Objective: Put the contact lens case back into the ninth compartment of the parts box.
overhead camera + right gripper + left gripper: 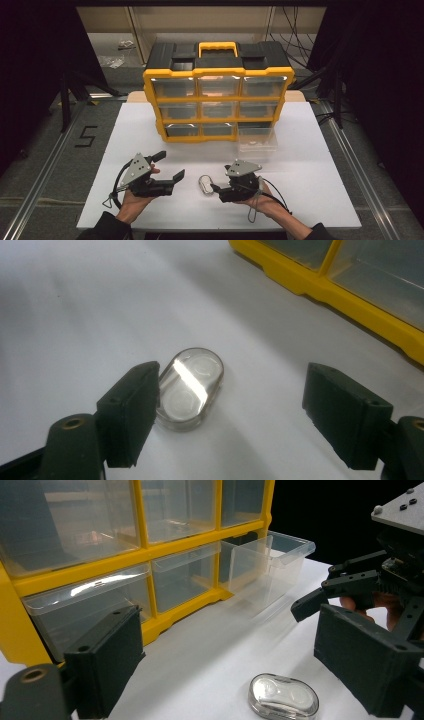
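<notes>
High view shows a white tabletop with a yellow-and-black drawer organizer standing at its far side, a yellow carry handle on top; no brand name can be read on it. On the grey floor to the left a black figure "5" is marked. One clear drawer at the organizer's lower right is pulled out over the tabletop. Nearer the person, the left gripper is released, its jaws spread wide, and the right gripper sits just beside a small clear oval case lying flat between the two hands. Left gripper view brings up what the overhead picture cannot: the case is a twin-well shell with two round hollows side by side, lying between the spread jaws but apart from both, and the pulled-out drawer looks bare inside. The right gripper appears farther off here, held in a hand. Right gripper view shows the case close up, bearing no label, with one jaw touching or nearly touching its edge and the other well apart, so this gripper is released too; the organizer's yellow base crosses the upper right corner.
</notes>
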Demonstrator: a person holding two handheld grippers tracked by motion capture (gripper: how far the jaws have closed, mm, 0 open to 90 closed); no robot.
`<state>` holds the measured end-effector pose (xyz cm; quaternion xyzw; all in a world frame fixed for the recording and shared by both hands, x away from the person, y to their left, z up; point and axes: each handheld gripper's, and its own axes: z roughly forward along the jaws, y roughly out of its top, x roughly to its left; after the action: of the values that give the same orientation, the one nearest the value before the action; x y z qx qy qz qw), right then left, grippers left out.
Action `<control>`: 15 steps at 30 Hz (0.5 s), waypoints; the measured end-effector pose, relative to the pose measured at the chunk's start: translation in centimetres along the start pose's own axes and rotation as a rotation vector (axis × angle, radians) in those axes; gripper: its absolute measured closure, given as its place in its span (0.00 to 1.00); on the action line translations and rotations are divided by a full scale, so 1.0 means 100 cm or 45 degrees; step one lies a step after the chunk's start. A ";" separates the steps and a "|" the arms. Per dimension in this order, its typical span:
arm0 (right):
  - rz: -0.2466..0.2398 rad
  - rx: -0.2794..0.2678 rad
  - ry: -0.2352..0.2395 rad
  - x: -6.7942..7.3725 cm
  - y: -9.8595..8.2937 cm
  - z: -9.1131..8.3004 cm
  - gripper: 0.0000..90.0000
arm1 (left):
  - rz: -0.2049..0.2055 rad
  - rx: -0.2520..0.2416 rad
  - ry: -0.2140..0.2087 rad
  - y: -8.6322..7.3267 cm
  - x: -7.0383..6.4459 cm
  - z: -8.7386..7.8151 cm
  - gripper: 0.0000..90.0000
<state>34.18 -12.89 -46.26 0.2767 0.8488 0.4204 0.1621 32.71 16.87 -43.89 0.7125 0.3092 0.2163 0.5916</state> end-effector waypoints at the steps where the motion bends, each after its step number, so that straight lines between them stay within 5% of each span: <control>1: 0.002 0.003 0.002 0.001 0.000 0.001 0.27 | 0.002 -0.001 0.000 0.000 0.000 0.000 0.13; 15: 0.021 0.053 0.004 0.004 0.002 0.012 0.27 | 0.005 -0.001 0.001 0.000 0.000 0.000 0.13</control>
<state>34.52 -11.84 -46.82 0.2865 0.8552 0.4044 0.1515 32.68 16.85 -43.88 0.7127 0.3081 0.2178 0.5913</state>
